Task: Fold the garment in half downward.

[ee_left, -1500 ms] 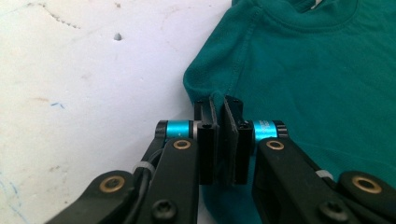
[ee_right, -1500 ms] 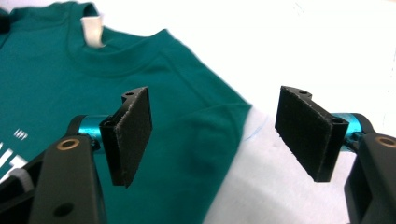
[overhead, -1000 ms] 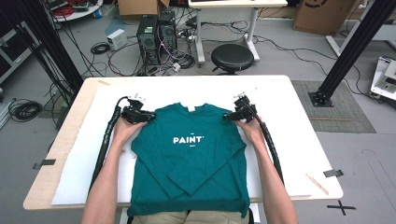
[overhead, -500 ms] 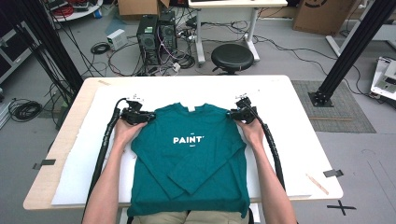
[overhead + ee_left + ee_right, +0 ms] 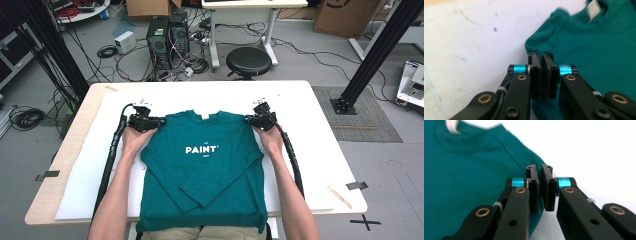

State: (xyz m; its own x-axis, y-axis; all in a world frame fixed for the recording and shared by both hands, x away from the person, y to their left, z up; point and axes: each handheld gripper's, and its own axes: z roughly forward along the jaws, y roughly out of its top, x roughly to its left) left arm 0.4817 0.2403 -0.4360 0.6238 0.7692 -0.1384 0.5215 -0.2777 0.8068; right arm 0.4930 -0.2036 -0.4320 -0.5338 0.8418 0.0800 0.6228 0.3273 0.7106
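A teal sweatshirt with white "PAINT" lettering lies face up on the table, its sleeves folded across the front and its hem hanging over the near edge. My left gripper is shut on the shirt's left shoulder; in the left gripper view a fold of teal fabric sits pinched between the pads at my left gripper. My right gripper is at the other shoulder. Its jaws have just been closing, and in the right gripper view my right gripper stands shut on the edge of the sweatshirt.
A white sheet covers the wooden table. A thin wooden stick lies near the front right corner. Beyond the far edge stand a black stool and computer towers among cables.
The right gripper's jaws have closed on the shirt's shoulder. Both hands and the sweatshirt stay where they were.
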